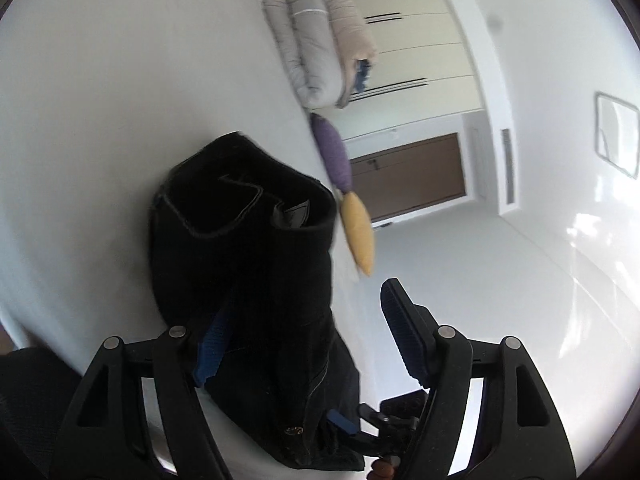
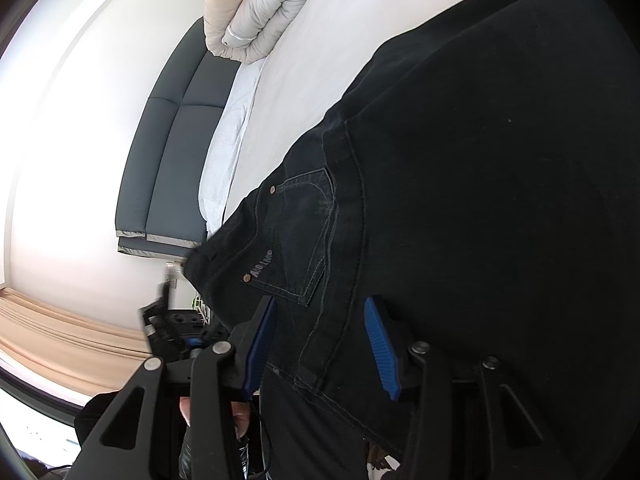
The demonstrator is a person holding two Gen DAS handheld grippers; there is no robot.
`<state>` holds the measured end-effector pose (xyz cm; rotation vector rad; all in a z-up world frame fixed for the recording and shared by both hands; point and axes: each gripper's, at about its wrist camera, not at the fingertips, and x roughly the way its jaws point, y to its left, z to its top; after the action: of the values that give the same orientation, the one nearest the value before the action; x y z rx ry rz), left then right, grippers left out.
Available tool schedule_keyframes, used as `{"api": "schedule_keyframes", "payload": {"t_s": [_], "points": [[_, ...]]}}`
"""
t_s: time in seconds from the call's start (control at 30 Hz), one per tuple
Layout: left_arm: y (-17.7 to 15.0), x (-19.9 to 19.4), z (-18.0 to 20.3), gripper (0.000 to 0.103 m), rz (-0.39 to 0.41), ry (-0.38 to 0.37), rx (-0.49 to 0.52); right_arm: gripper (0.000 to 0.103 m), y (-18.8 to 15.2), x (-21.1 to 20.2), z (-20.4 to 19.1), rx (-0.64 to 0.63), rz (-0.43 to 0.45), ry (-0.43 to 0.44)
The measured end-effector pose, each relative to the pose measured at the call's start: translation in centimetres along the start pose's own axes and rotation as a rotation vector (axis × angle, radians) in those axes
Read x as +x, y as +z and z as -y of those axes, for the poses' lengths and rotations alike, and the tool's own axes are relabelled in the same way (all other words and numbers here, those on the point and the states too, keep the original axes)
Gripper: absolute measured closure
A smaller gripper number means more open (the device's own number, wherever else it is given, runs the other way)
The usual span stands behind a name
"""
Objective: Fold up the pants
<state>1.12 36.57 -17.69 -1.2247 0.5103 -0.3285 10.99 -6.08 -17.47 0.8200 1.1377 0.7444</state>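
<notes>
Black denim pants [image 1: 240, 248] lie partly folded on the white bed [image 1: 120, 100]. My left gripper [image 1: 308, 300] is open. Its left pad is half covered by the cloth, and its right pad [image 1: 400, 324] stands clear over bare sheet. In the right wrist view the pants [image 2: 480, 200] fill the frame, showing a front pocket [image 2: 304, 232] with rivets. My right gripper [image 2: 320, 344] is open astride a stitched edge of the pants. The cloth lies flat between the blue pads [image 2: 260, 348]. The right gripper [image 1: 376, 424] also shows small by the pants' near end.
A rolled beige and grey duvet [image 1: 320, 40] lies at the far end of the bed, with a purple cushion [image 1: 332, 152] and a yellow one [image 1: 360, 232] along the edge. A dark padded headboard [image 2: 172, 152], a beige curtain [image 2: 60, 340] and a person's fingers [image 2: 240, 420] are nearby.
</notes>
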Motion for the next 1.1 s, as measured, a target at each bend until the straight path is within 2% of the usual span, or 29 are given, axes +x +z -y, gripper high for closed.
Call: {"api": "schedule_keyframes", "payload": {"t_s": [0.1,0.2,0.27,0.33,0.47,0.57,0.63,0.7,0.77,0.87,1.0,1.1], "points": [[-0.8,-0.8,-1.6,0.034,0.014,0.030,-0.065,0.057,0.0,-0.1,0.1,0.003,0.000,0.000],[-1.4,-1.8,-2.4,0.034,-0.008,0.051,-0.046,0.057,0.1,0.0,0.2,0.004,0.001,-0.003],[-2.5,-1.8,-2.7,0.032,-0.016,0.123,-0.050,0.057,0.1,0.2,0.1,0.000,0.000,-0.007],[-4.0,-1.8,-3.3,0.032,-0.021,0.139,-0.094,0.057,0.1,0.2,-0.1,-0.005,-0.001,-0.011],[-6.2,-2.2,-2.5,0.032,-0.056,0.241,-0.066,0.057,0.2,0.3,-0.2,-0.003,-0.002,-0.010],[-6.9,-2.4,-3.1,0.032,-0.079,0.245,-0.080,0.057,0.1,0.4,-0.3,-0.002,0.000,-0.010],[-6.6,-2.7,-4.2,0.032,-0.072,0.190,-0.132,0.057,0.2,0.4,-0.3,-0.005,-0.001,-0.009],[-5.9,-3.2,-5.5,0.031,-0.053,0.067,-0.213,0.057,0.2,0.4,-0.2,-0.006,-0.001,-0.007],[-5.4,-4.0,-7.5,0.031,-0.021,-0.022,-0.281,0.057,0.2,0.4,-0.1,-0.003,-0.001,-0.005],[-5.2,-4.9,-9.3,0.033,-0.013,-0.121,-0.303,0.057,0.2,0.5,-0.2,-0.006,-0.002,-0.006],[-4.2,-5.6,-10.1,0.033,0.034,-0.183,-0.305,0.057,0.3,0.6,-0.2,-0.006,-0.005,-0.005],[-3.2,-6.0,-10.8,0.035,0.048,-0.131,-0.277,0.057,0.5,0.9,-0.6,-0.011,-0.011,-0.004]]}}
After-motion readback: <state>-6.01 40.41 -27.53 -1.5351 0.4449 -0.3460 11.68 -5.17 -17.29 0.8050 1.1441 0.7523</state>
